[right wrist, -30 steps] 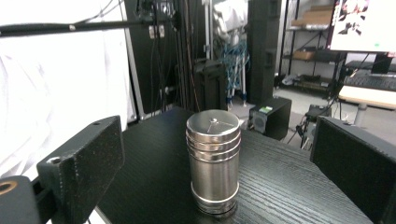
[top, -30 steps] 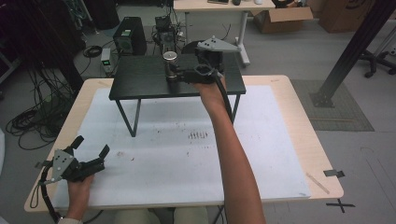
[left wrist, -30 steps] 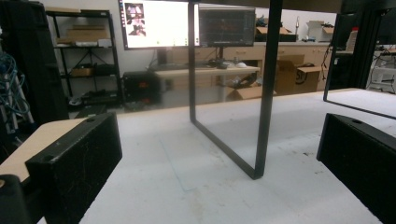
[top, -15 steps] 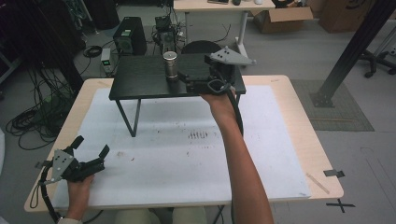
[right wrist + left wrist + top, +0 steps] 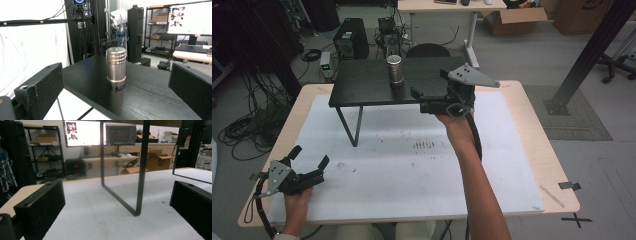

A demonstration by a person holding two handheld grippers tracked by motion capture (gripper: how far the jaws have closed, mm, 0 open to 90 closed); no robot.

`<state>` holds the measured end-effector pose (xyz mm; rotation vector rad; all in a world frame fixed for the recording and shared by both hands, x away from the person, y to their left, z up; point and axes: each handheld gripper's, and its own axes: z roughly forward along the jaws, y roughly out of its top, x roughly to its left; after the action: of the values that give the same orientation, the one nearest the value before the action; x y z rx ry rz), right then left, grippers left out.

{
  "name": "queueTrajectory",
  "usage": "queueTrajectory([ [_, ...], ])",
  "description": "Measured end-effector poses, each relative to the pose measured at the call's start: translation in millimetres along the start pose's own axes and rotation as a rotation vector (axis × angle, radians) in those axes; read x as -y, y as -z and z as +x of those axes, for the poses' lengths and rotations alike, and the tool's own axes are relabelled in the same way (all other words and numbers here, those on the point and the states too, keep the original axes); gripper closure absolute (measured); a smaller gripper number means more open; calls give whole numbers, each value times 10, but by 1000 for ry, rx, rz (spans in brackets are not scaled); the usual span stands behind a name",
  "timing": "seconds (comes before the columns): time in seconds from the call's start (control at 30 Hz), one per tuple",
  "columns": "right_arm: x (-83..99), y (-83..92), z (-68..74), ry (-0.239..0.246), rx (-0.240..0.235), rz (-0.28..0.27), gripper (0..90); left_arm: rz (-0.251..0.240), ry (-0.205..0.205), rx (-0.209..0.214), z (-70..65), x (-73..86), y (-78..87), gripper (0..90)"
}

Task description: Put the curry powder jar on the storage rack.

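Broadly: a wooden table (image 5: 532, 150) covered by a white sheet (image 5: 412, 170), marked with small dark specks near the middle. On its far part stands a low black stand (image 5: 362, 82), dark wood-grain top on thin metal legs; one leg frame (image 5: 140, 170) shows close up in the left gripper view, planted on the white sheet.

Right gripper (image 5: 430, 91): held above the near right edge of the black stand, grey three-cornered plate on top, cable trailing down along the forearm. Jaws spread wide, nothing between them. It points across the stand top toward the metal canister.

Left gripper (image 5: 309, 157): low at the near left corner of the table, resting on or just over the white sheet, hand behind it. Jaws wide apart, empty.

Metal canister (image 5: 395, 70) (image 5: 115, 67): small, silver, ribbed near the top, upright on the stand's top, about mid-width. In the right gripper view it sits between the two jaws in line of sight but farther off, apart from both.
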<state>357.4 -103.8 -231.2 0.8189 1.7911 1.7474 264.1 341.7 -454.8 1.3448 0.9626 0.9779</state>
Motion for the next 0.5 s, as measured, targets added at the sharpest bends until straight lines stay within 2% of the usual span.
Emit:
queueTrajectory([
  [0.5, 268, 280, 38, 4, 6, -17, 0, 1, -1, 1, -1, 0, -2, 4],
])
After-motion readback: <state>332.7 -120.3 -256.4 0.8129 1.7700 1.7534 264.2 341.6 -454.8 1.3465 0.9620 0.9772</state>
